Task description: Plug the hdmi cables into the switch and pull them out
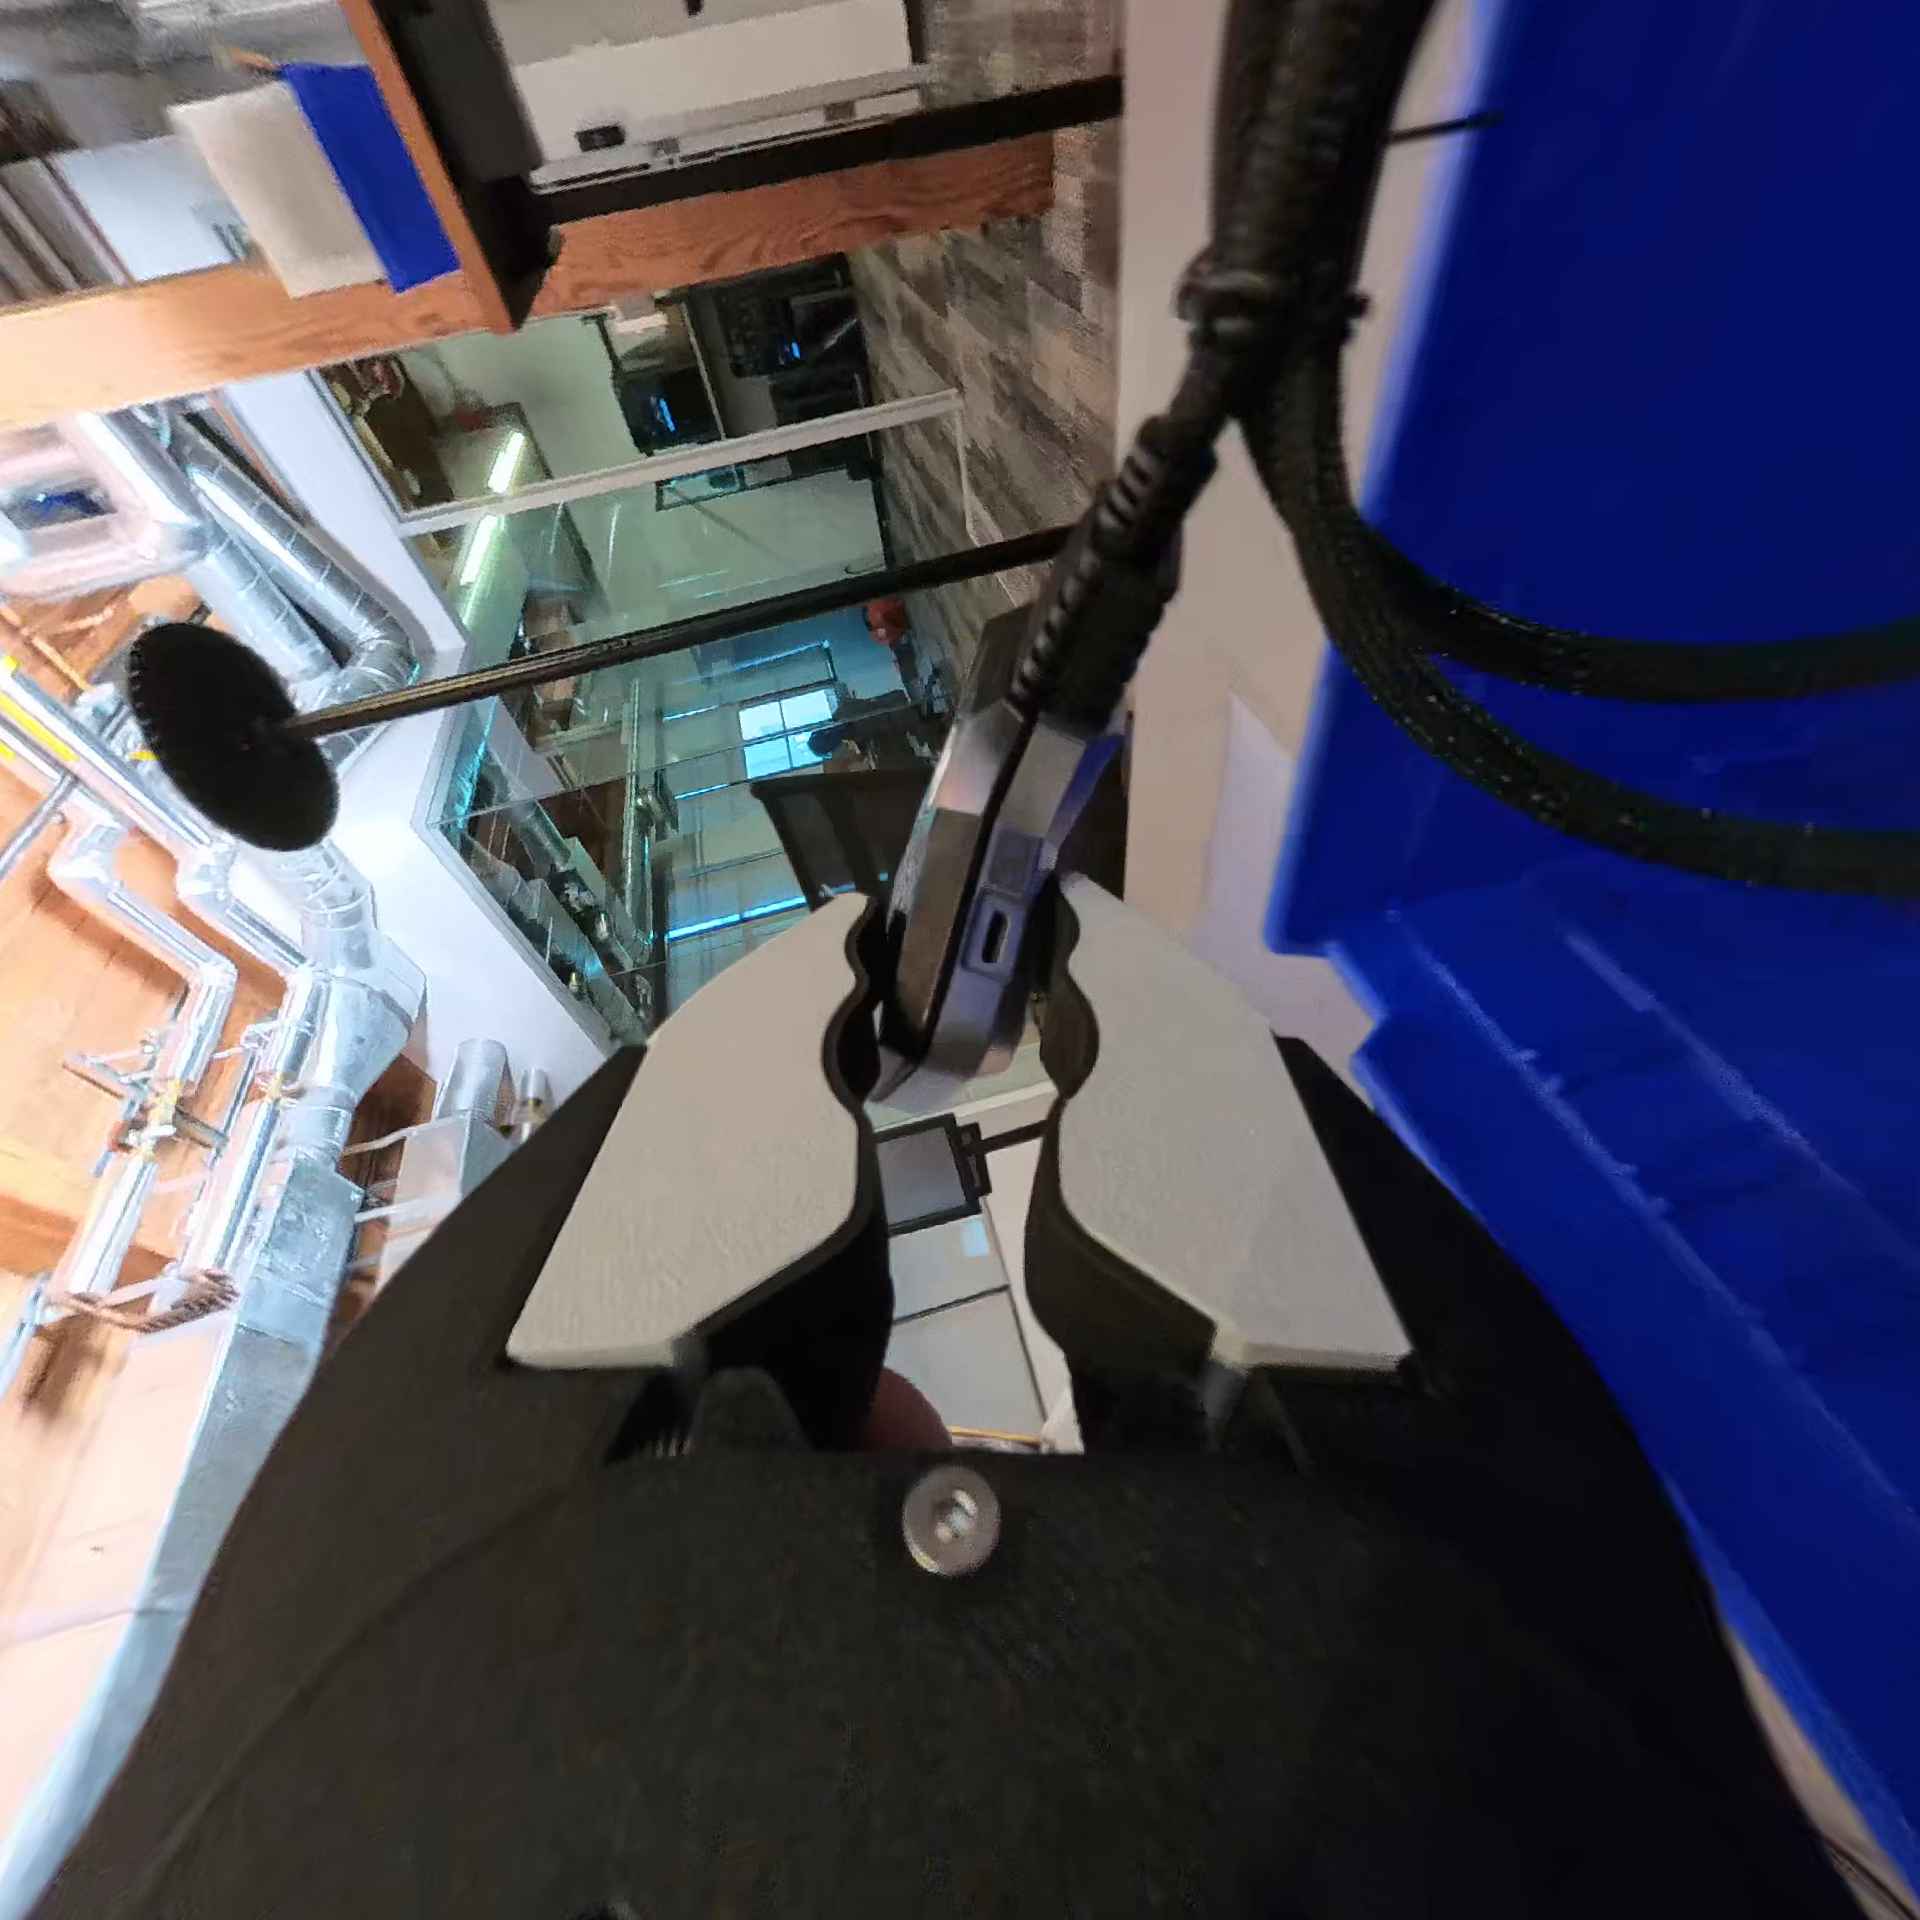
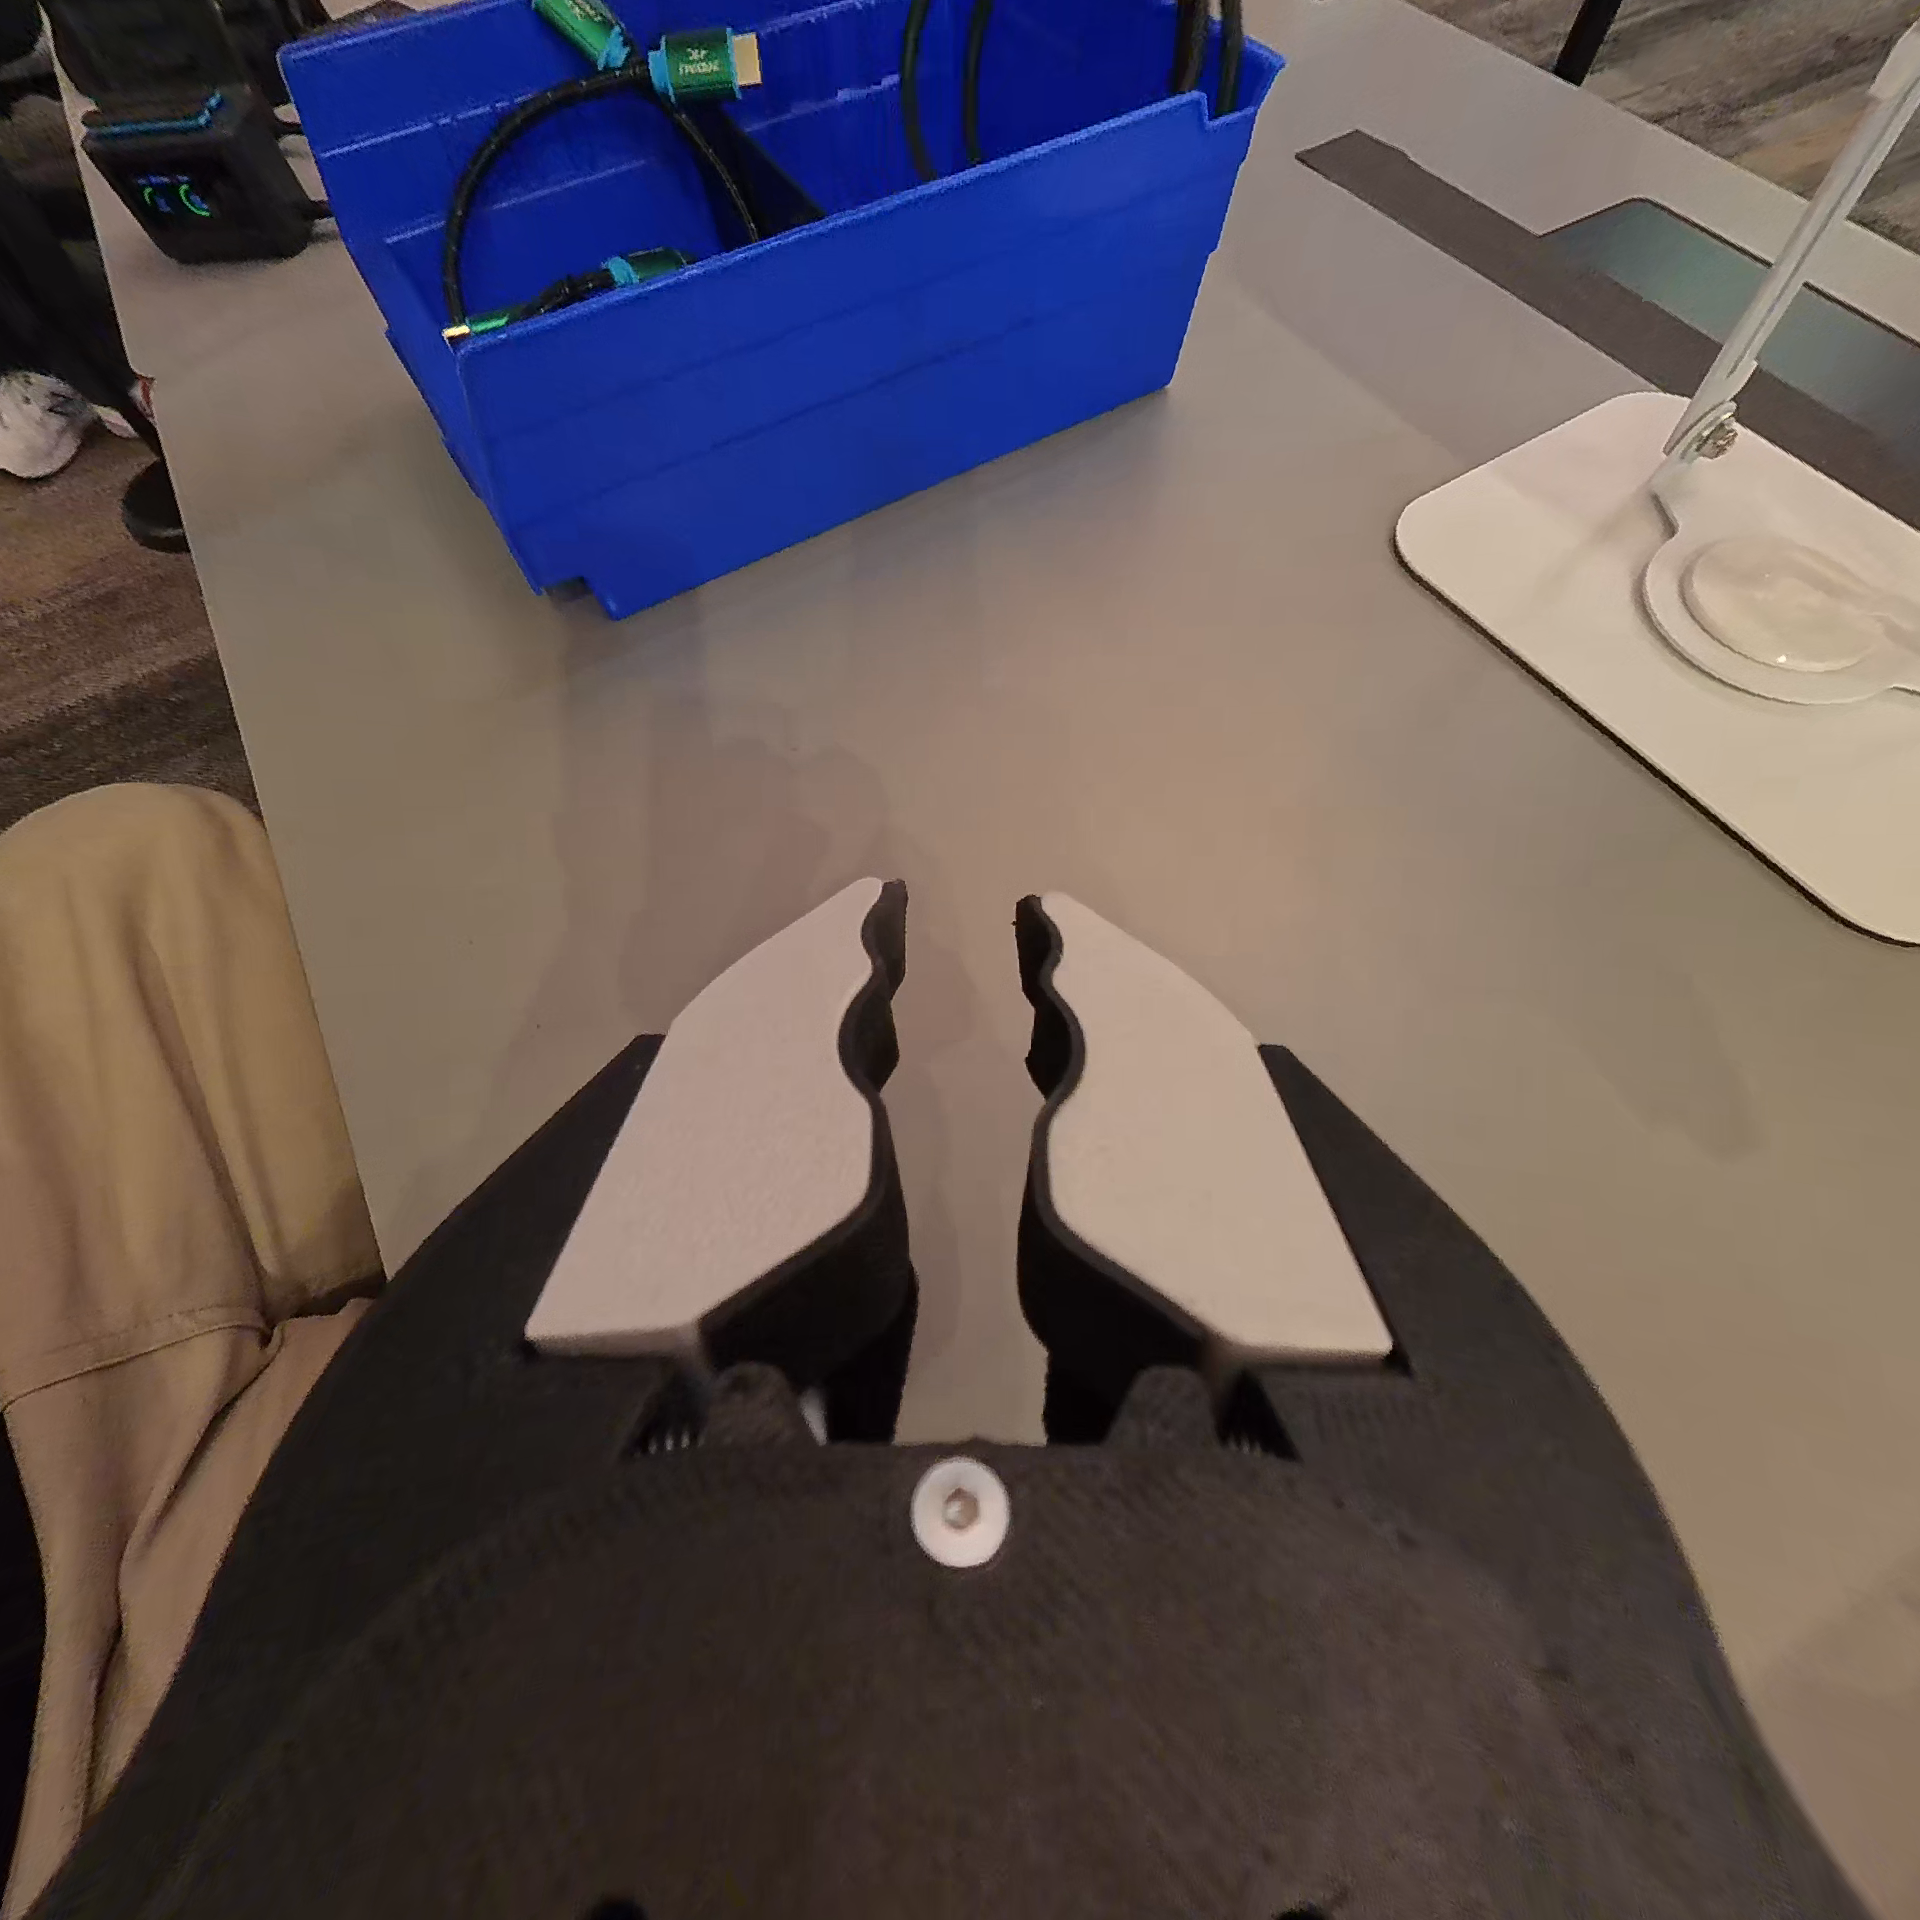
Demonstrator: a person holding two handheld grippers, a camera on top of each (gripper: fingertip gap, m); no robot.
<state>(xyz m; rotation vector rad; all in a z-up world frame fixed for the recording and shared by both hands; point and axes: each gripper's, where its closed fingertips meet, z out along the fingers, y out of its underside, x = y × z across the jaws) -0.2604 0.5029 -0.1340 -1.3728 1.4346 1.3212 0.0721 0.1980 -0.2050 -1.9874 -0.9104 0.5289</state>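
In the left gripper (image 1: 961, 935), one switch (image 1: 961, 894); right gripper (image 2: 961, 904) empty, parted.

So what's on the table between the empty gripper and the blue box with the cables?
Nothing. In the right wrist view, only bare grey table lies between the open right gripper and the blue bin.

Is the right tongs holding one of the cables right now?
No, the right tongs stand open and empty over the grey table, while the green-tipped cables lie in the blue bin beyond.
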